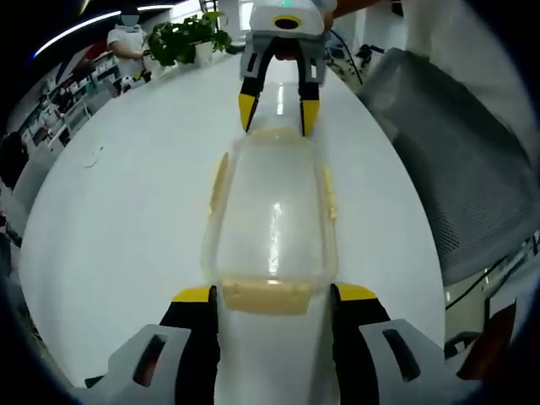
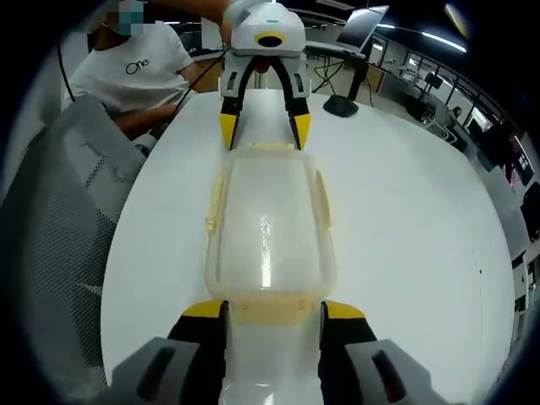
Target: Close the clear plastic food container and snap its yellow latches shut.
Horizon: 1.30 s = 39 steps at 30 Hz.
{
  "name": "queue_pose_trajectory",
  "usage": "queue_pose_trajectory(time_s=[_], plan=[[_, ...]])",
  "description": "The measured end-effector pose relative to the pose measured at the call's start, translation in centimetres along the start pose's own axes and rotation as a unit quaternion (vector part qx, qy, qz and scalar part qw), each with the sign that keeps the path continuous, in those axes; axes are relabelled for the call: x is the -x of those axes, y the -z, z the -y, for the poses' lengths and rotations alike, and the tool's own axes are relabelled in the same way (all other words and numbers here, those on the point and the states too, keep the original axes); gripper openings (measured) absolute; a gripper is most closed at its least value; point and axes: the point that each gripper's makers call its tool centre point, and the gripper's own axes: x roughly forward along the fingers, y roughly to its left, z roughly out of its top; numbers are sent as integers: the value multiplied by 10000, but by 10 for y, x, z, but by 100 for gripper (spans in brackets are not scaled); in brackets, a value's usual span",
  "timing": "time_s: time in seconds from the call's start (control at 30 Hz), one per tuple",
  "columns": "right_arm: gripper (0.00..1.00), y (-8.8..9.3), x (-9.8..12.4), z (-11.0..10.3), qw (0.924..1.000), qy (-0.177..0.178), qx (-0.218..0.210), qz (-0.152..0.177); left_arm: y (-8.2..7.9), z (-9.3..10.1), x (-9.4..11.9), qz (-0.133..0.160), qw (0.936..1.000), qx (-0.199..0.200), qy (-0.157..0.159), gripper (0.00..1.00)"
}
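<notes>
— Where's the container sitting?

— The clear plastic container (image 1: 272,221) lies flat on the white table (image 1: 126,211), lengthwise between my two grippers. Its lid is down on the base. In the left gripper view its near end sits right between my left gripper (image 1: 274,295), with the yellow end latch (image 1: 266,297) lying in the gap between the jaw tips.

— And the jaws?

— Spread on both. My left jaws stand apart, one on either side of the container's near end, close to its corners; I can't tell if they touch. In the right gripper view, my right gripper (image 2: 275,310) is the same: jaws wide, flanking the near end of the container (image 2: 268,232) and the latch (image 2: 274,310) there.

— The side latches?

— In the left gripper view, one yellow latch (image 1: 219,181) runs along the left long edge and another (image 1: 328,190) along the right. Both look flared out a little from the walls, though I can't say for sure.

— Anything else around?

— A mesh office chair (image 1: 456,169) just beside the table, a potted plant (image 1: 187,38) at the far end, and a person in a white shirt (image 2: 135,72) seated near the table.
</notes>
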Motion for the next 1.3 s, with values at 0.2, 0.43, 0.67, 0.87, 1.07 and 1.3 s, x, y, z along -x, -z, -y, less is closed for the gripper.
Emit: queue_pose_trajectory(time_s=[0.2, 0.43, 0.67, 0.87, 1.07, 1.3], plan=[[36, 3, -2, -3, 9997, -164, 133, -108, 0, 3, 0, -35, 9999, -98, 68, 45], [36, 2, -6, -5, 9996, -221, 113, -92, 7, 1, -2, -217, 9994, -276, 43, 42], [37, 8, -10, -3, 9992, -198, 202, -281, 5, 1, -3, -249, 9994, -229, 27, 38], [37, 8, -10, -5, 9990, -260, 177, -328, 5, 1, -3, -325, 9992, -251, 26, 38], [35, 8, -10, -5, 9991, -267, 169, -291, 5, 0, -3, -242, 9996, -177, 14, 37], [35, -1, -3, -3, 9991, -302, 257, -127, 6, 4, 1, -378, 9992, -140, 0, 36]])
